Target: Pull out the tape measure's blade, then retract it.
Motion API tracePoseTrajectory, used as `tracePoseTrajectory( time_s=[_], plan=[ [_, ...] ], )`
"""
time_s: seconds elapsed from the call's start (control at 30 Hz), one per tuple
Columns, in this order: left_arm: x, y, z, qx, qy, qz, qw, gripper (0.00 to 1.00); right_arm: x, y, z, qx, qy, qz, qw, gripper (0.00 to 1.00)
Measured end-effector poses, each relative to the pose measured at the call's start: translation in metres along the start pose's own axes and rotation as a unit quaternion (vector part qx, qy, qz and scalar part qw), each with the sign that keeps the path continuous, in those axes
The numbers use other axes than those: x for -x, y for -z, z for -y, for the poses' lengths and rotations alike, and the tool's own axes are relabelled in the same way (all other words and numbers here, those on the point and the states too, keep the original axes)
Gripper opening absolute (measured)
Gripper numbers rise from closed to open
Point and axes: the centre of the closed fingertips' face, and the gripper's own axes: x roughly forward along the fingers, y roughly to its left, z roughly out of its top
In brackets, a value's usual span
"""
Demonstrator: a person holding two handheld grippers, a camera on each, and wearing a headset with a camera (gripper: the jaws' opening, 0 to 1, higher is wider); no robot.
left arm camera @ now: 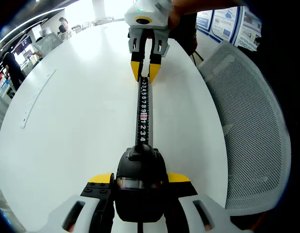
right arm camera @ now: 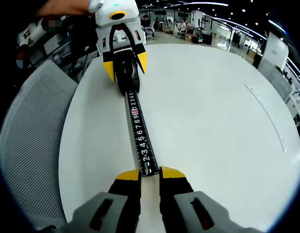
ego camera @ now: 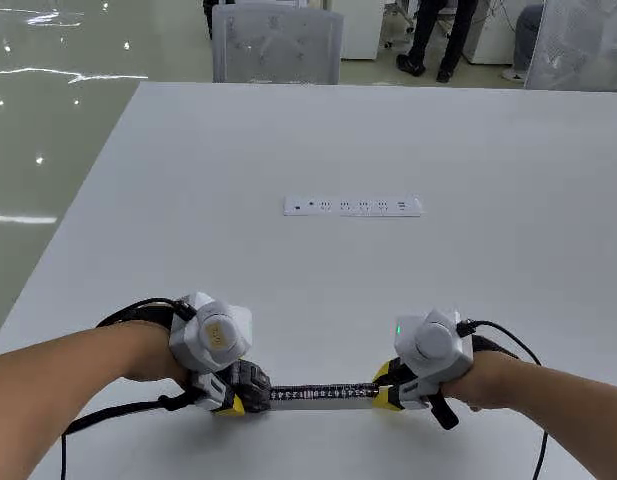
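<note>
White, matte tabletop (ego camera: pixel 338 130) carries a flat white power strip (ego camera: pixel 353 206) near its middle, and I place everything from that strip. Glossy grey floor (ego camera: pixel 48 120) lies left of it, past the table's left edge.

Nearer me than the strip and to its left, my left forearm (ego camera: pixel 68 380) comes in low with the wrist level. The left gripper (ego camera: pixel 236 392) points rightward along the surface. Its yellow-tipped jaws are clamped on the black, rounded plastic tape measure case (ego camera: pixel 251 384), which sits low at the tabletop.

From the case a narrow blade (ego camera: pixel 323 392) with printed numerals runs straight to the right, on my side of the strip. It lies low over the surface, and I cannot tell whether it touches.

At the blade's end, a little right of the strip, the right gripper (ego camera: pixel 386 388) faces left. Its yellow tips are closed on the blade's end, one at each edge. My right forearm (ego camera: pixel 558 400) enters from the lower right.

Between blade and strip lies a wide stretch of open white surface. On the side away from the strip, the table's near edge runs close behind both grippers. A grey mesh chair (left arm camera: pixel 252 121) stands just off that edge.
</note>
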Motion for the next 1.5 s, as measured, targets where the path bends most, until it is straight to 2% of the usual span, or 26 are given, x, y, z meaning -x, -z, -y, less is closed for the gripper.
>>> tracePoseTrajectory(
  time_s=[1.23, 1.5],
  plan=[
    [0.000, 0.000, 0.000, 0.003, -0.001, 0.002, 1.0000, 0.36, 0.016, 0.021, 0.006, -0.006, 0.011, -0.006, 0.9999, 0.11],
    [0.000, 0.000, -0.001, 0.003, 0.000, 0.003, 1.0000, 0.36, 0.022, 0.030, 0.009, -0.013, 0.016, -0.009, 0.9998, 0.11]
  ],
)
